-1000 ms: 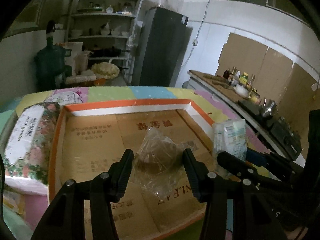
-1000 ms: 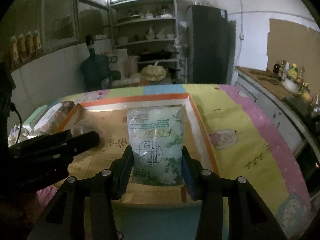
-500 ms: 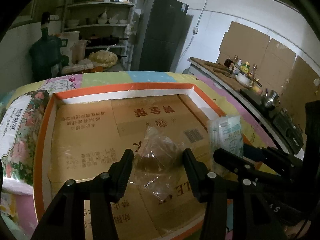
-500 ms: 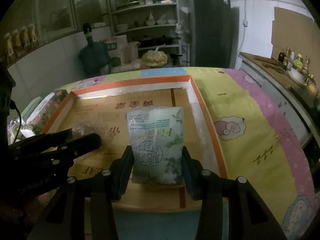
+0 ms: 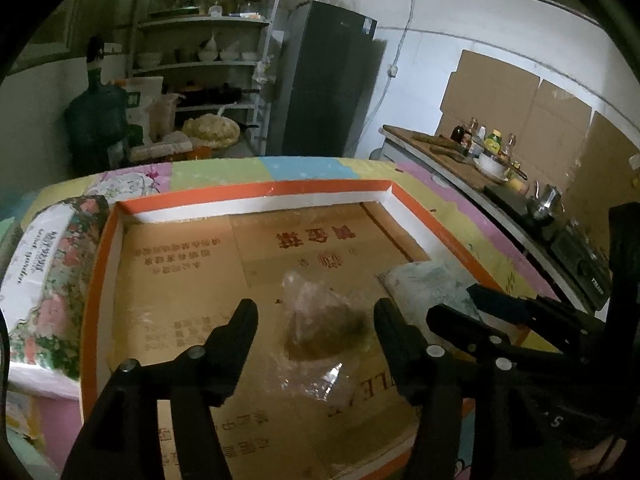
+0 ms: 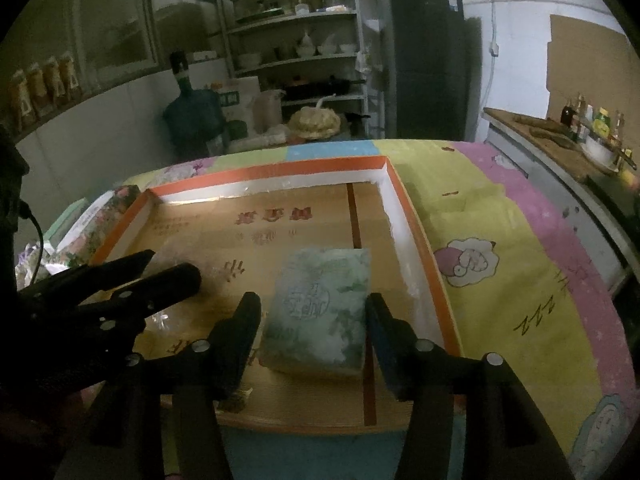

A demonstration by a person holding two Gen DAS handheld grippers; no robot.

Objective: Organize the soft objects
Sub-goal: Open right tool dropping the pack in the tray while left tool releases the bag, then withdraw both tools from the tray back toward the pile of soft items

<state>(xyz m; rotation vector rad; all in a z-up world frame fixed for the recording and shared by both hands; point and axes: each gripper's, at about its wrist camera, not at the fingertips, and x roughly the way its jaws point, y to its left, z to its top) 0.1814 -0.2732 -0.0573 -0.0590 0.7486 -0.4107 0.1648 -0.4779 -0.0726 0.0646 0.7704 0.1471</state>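
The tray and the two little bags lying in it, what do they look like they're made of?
Tray: probably cardboard, matte brown printed floor, white inner walls, orange rim. Clear bag: thin transparent plastic film, crinkled and glinting, something brown inside. Green-patterned pack: soft printed plastic wrap, slightly glossy, likely tissues, though I can't confirm.

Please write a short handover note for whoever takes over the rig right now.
Left gripper: jaws have just been opening, the clear plastic bag lies loose between them in the tray.
Right gripper: also just opened, the green tissue pack lies flat between them.
Done: both items are in the tray.
Left: the floral pack outside the tray's left edge.
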